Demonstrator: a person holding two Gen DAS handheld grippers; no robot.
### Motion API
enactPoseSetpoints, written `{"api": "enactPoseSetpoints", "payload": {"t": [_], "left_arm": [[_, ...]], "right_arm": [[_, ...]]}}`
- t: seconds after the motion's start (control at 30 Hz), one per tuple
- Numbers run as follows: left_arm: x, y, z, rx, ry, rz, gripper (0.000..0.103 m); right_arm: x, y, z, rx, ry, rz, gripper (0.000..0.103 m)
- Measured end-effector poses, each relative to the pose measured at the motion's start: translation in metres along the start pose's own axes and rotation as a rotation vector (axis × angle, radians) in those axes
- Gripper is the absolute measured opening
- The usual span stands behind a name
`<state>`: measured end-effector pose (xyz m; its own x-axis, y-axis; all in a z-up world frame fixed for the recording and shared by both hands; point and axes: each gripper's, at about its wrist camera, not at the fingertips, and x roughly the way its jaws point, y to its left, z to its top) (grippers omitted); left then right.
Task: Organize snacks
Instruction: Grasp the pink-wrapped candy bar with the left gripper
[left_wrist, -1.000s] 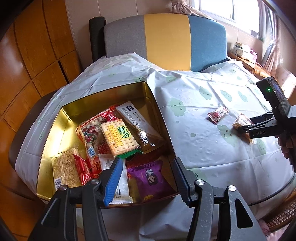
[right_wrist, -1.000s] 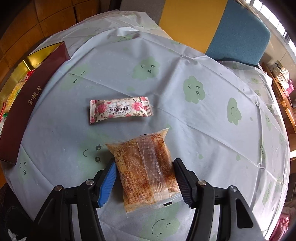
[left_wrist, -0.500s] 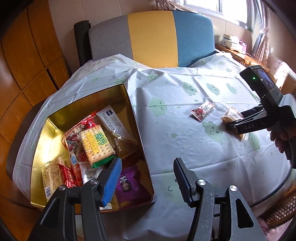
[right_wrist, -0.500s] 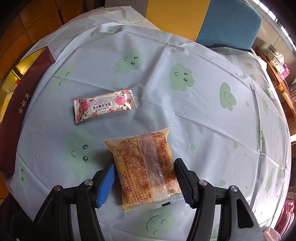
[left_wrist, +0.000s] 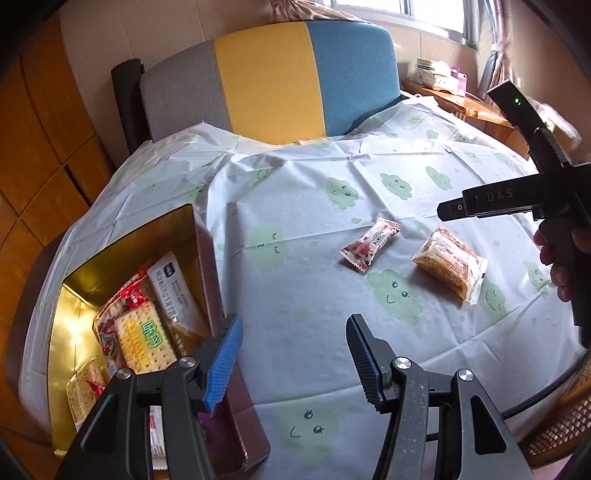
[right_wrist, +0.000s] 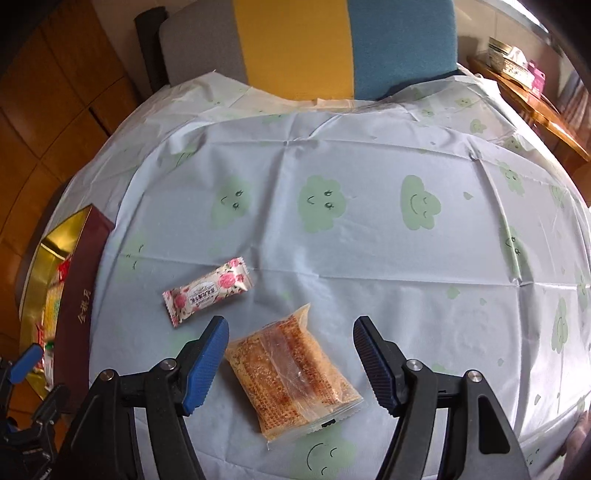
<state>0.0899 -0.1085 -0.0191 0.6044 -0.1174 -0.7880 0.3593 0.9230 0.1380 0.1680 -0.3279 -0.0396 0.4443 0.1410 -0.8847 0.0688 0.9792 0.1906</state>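
Note:
A gold-lined box (left_wrist: 201, 258) with a dark red outside (right_wrist: 79, 295) sits at the table's left and holds several snack packs (left_wrist: 142, 339). Two packs lie loose on the cloth: a pink floral bar (left_wrist: 369, 244) (right_wrist: 208, 290) and a clear-wrapped brown cake (left_wrist: 448, 263) (right_wrist: 291, 373). My left gripper (left_wrist: 291, 360) is open and empty above the cloth, beside the box's right wall. My right gripper (right_wrist: 290, 363) is open, its fingers either side of the brown cake and above it. Its body (left_wrist: 517, 199) shows in the left wrist view.
A round table carries a pale blue cloth with green clouds (right_wrist: 369, 240). A grey, yellow and blue chair back (left_wrist: 273, 77) stands behind it. A wooden side shelf with boxes (left_wrist: 443, 85) is at the far right. Wooden cabinets (left_wrist: 40, 147) line the left.
My left gripper has swung right, from over the box to over the cloth. My right gripper has backed off and risen a little from the brown cake, still open.

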Motion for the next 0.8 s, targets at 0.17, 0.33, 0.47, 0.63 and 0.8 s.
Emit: {"api": "enactPoseSetpoints", "payload": {"t": [0.17,0.33,0.47,0.63,0.8], "left_arm": [[0.031,-0.024,0.025,0.066,0.044,-0.072,0.059],[0.065,-0.046,0.047,0.114,0.082,-0.106,0.059],[0.093,-0.062,0.056,0.170,0.114,-0.125,0.059],[0.118,-0.072,0.064,0.187,0.125,-0.154,0.061],[0.129,-0.070,0.074,0.127,0.123,-0.193,0.058]], "right_arm": [[-0.002,-0.023,0.005,0.123,-0.001,-0.043,0.071],[-0.006,-0.030,0.007,0.154,-0.014,-0.042,0.071],[-0.008,-0.030,0.007,0.155,-0.020,-0.030,0.071],[-0.008,-0.033,0.009,0.167,-0.021,-0.016,0.071],[-0.009,-0.034,0.011,0.172,-0.027,0.005,0.071]]}}
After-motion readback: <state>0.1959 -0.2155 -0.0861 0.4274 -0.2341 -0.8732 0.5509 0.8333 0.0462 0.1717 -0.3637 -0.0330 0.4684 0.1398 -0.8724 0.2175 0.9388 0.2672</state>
